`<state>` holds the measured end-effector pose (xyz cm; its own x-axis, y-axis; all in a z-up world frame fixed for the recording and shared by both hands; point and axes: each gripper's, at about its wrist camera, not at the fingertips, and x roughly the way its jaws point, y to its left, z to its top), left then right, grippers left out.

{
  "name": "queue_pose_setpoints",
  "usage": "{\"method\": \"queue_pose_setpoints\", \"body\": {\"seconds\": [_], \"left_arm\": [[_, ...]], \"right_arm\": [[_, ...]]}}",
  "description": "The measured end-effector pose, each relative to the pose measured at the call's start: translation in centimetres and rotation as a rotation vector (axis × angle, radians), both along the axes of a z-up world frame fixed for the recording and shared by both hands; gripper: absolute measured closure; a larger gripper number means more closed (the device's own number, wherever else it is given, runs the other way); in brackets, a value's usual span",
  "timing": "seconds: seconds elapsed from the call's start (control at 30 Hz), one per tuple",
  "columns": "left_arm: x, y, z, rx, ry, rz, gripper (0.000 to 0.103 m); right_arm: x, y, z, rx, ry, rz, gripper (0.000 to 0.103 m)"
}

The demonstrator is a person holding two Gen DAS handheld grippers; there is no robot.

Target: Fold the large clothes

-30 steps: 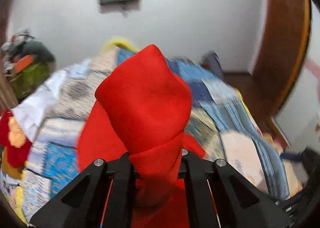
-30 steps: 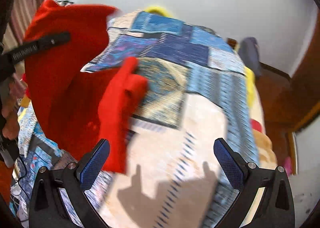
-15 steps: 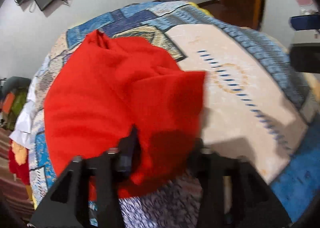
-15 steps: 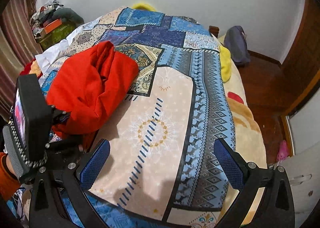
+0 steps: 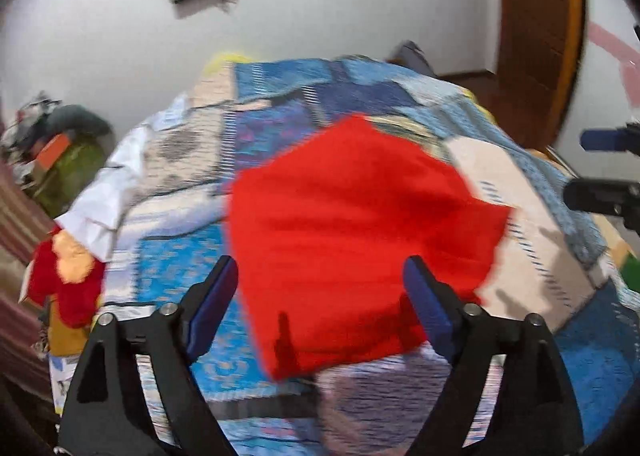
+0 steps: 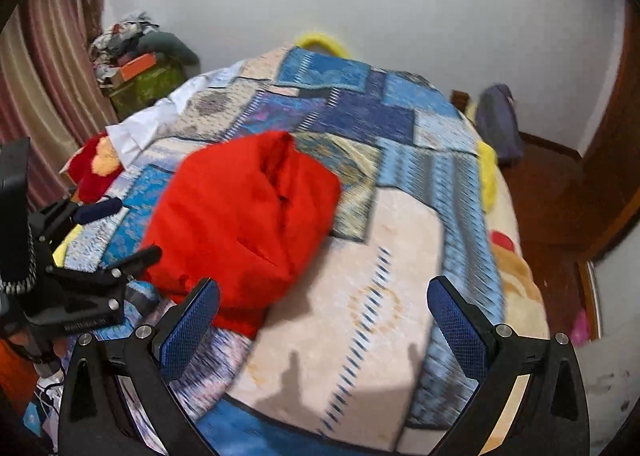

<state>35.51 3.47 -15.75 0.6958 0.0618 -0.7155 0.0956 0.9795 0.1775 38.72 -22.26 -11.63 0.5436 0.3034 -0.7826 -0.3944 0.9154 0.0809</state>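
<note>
— Lying where, red garment (image 5: 352, 224)?
— Bunched on bedspread (image 6: 360, 296), ahead of left gripper (image 5: 320, 304), just opened, nothing between. Right gripper (image 6: 324, 320) open, empty, garment off leftward; left nearer.

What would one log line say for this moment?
left gripper: jaws just opened, empty | right gripper: open, empty | red garment: bunched on bedspread

Light: indoor, even, fairly bright.
Shadows: finger shadows fell on the bedspread (image 6: 360, 296).
Blur: motion smear, stronger in the left view.
Edges: fisheye bending, dark corners.
</note>
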Motion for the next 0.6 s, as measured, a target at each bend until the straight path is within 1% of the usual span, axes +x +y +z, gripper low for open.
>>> {"method": "queue_pose_setpoints", "body": {"seconds": [0.07, 0.17, 0.27, 0.33, 0.37, 0.4, 0.47, 0.5, 0.53, 0.57, 0.6], "left_arm": [[0.4, 1.9, -0.4, 0.019, -0.009, 0.038, 0.011], [1.9, 4.4, -2.0, 0.009, 0.027, 0.085, 0.010], [3.3, 5.8, -4.7, -0.030, 0.100, 0.106, 0.010], [3.7, 6.0, -7.2, -0.052, 0.166, 0.103, 0.010], [3.7, 5.9, -8.1, -0.054, 0.187, 0.096, 0.010], [3.5, 5.8, -9.1, -0.055, 0.201, 0.090, 0.010], [2.5, 5.4, -10.5, -0.057, 0.198, 0.078, 0.009], [1.7, 5.3, -10.9, -0.053, 0.174, 0.072, 0.009], [1.3, 5.3, -10.9, -0.059, 0.158, 0.076, 0.009], [0.9, 5.5, -10.8, -0.072, 0.150, 0.085, 0.007], [0.5, 5.8, -10.8, -0.095, 0.155, 0.097, 0.007]], "right_arm": [[0.7, 2.1, -0.3, 0.007, 0.000, 0.028, 0.000], [2.2, 5.9, -2.0, -0.003, 0.024, 0.078, 0.000], [3.7, 8.7, -4.6, -0.034, 0.061, 0.110, 0.000], [5.0, 10.1, -7.5, -0.075, 0.120, 0.112, 0.000], [5.4, 10.3, -8.6, -0.089, 0.142, 0.108, 0.000], [5.8, 10.3, -10.4, -0.114, 0.180, 0.100, 0.000], [5.8, 9.6, -12.7, -0.143, 0.226, 0.089, 0.000], [5.7, 8.4, -13.8, -0.119, 0.255, 0.083, 0.000], [5.5, 7.1, -14.3, -0.067, 0.274, 0.074, 0.000], [5.3, 6.1, -14.3, -0.043, 0.274, 0.063, 0.000], [5.1, 4.9, -14.2, -0.046, 0.277, 0.039, 0.000]]}}
